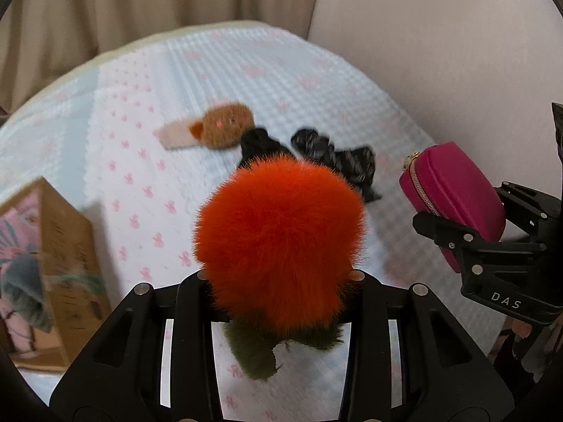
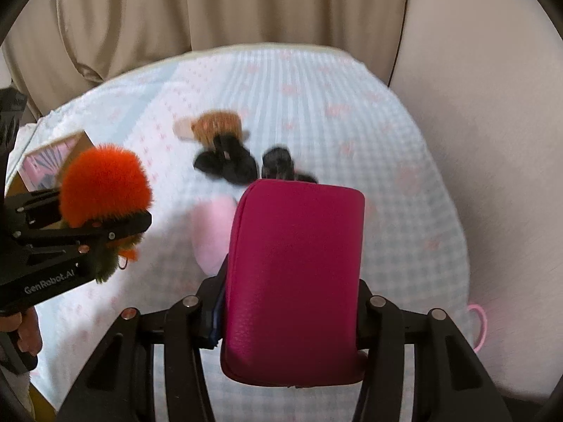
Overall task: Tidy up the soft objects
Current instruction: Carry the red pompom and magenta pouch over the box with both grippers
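Observation:
My left gripper is shut on a fluffy orange pom-pom toy with a green base, held above the bed; it also shows in the right wrist view. My right gripper is shut on a magenta zip pouch, also seen in the left wrist view at the right. On the bed lie a brown plush toy, a black fluffy item, a dark grey knitted item and a pale pink soft item.
A cardboard box with a pink printed panel stands at the left, holding a grey soft item. The bed has a light blue and white cover with pink bows. Beige curtains hang behind; a wall is at the right. A pink loop lies at the bed's right edge.

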`<action>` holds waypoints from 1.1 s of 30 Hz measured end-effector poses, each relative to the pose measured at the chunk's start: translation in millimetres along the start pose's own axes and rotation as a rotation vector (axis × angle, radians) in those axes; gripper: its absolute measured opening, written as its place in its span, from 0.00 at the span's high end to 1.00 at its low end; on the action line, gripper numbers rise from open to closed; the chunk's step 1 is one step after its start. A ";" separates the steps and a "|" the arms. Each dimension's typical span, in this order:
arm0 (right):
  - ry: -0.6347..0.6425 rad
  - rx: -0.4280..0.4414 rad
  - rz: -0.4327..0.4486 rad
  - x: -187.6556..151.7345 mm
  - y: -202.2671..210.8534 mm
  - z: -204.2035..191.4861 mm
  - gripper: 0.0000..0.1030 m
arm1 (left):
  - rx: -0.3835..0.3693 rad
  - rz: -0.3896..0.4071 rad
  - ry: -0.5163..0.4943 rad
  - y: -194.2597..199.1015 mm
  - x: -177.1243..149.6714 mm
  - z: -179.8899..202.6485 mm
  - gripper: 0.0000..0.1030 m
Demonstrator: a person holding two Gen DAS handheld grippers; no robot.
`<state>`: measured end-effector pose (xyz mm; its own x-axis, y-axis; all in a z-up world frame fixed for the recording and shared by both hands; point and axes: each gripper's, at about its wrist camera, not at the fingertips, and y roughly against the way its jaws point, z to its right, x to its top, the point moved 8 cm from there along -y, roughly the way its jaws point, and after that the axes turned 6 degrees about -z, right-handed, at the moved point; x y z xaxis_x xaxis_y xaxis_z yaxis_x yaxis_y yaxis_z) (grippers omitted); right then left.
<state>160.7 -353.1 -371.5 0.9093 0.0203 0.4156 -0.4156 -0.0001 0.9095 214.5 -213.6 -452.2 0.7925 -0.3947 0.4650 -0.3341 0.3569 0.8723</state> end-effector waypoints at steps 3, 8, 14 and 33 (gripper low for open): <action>0.000 0.000 0.028 14.1 25.1 -1.1 0.55 | 0.010 0.024 0.012 25.6 9.7 1.6 0.69; 0.003 0.004 0.074 32.4 72.7 -5.9 0.55 | 0.023 0.068 0.042 75.1 26.4 5.4 0.69; 0.013 0.017 0.122 54.8 137.0 -17.3 0.55 | 0.044 0.128 0.088 140.7 44.5 8.8 0.69; 0.135 0.162 0.181 116.6 219.9 -176.0 0.55 | 0.163 0.250 0.320 306.8 33.6 -108.2 0.69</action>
<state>172.1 -174.8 -124.5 0.8055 0.1387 0.5762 -0.5525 -0.1760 0.8147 193.8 -25.7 -185.3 0.7865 -0.0213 0.6172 -0.5917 0.2600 0.7630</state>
